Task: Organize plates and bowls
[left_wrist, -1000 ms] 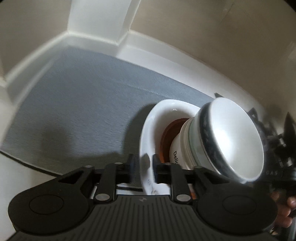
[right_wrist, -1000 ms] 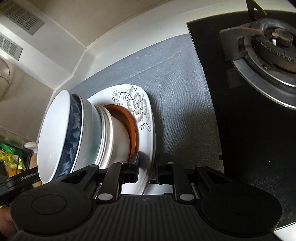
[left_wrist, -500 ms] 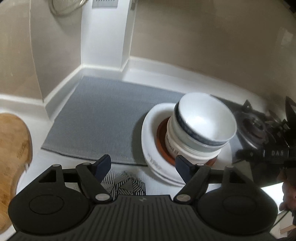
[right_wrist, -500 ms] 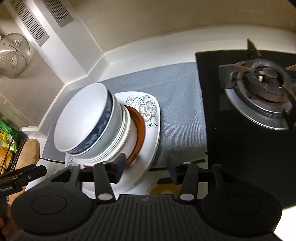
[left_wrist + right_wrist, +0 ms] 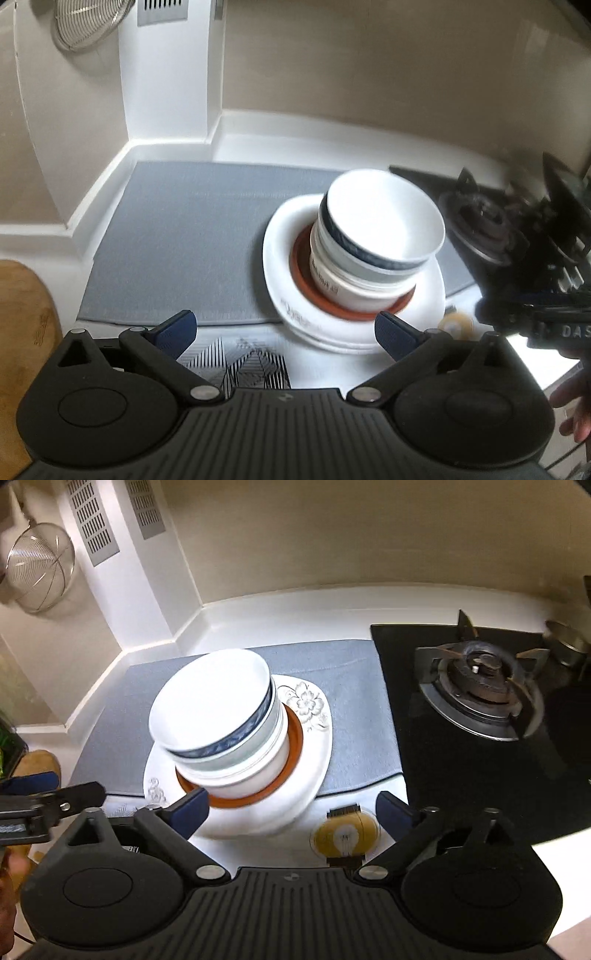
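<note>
while the bowls [image 5: 212, 701] sit nested on the flowered plate [image 5: 314, 746], half on the grey mat [image 5: 192, 236] (table edge), left gripper [image 5: 284, 328] and right gripper [image 5: 291, 808] gape empty; stacking looks done.

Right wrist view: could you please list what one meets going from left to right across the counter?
Left gripper → stack of bowls on the floral plate → grey mat → gas burner → metal pot.

Glossy ceramic bowls [image 5: 210, 705]; matt grey cloth mat [image 5: 184, 236]; shiny metal strainer [image 5: 40, 572].
</note>
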Tool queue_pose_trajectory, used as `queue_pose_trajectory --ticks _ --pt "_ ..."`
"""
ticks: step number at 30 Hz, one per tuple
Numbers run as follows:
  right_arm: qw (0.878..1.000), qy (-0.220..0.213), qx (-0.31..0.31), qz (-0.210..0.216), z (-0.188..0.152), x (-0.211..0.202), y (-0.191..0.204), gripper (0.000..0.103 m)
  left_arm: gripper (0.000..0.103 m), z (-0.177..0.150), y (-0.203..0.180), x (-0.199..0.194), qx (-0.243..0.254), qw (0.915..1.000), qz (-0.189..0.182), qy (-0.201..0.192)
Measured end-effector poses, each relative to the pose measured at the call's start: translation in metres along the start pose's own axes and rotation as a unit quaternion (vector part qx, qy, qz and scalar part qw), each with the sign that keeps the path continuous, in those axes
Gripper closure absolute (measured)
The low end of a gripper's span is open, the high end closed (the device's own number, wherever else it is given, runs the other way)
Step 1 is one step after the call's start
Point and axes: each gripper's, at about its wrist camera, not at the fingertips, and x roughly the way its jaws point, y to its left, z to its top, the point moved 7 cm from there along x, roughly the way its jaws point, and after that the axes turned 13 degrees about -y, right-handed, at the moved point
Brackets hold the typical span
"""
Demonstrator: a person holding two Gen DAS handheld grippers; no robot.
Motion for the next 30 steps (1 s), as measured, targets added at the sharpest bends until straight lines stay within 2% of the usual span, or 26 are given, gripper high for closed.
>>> queue_pose_trajectory --ticks 6,13,17,22,26,30 --pt "0.999 0.001 0.009 -0.035 -0.004 -0.018 -0.001 0.001 0.0 -0.002 -0.007 -0.005 0.022 0.9993 0.0 0.031" --pt "0.998 0.006 0.037 -0.045 -0.01 -0.025 0.005 0.001 0.0 -0.006 -0.012 -0.003 0.04 0.9977 0.001 0.055" --pt "0.998 0.003 0.047 -0.044 -0.01 -0.028 0.01 0.001 0.0 -0.007 -0.006 -0.006 0.051 0.9976 0.005 0.047" --pt "0.997 0.013 0.056 -0.051 -0.01 -0.03 0.019 0.001 0.0 -0.009 -0.004 -0.009 0.028 0.9984 0.005 0.049" --pt "0.999 0.013 0.021 -0.047 -0.007 -0.031 0.03 0.001 0.0 -0.01 -0.005 -0.01 0.024 0.9986 -0.001 0.047" --pt "0.999 0.015 0.017 -0.042 -0.007 -0.03 0.036 0.001 0.0 -0.011 -0.005 -0.015 0.024 0.9988 -0.005 0.044"
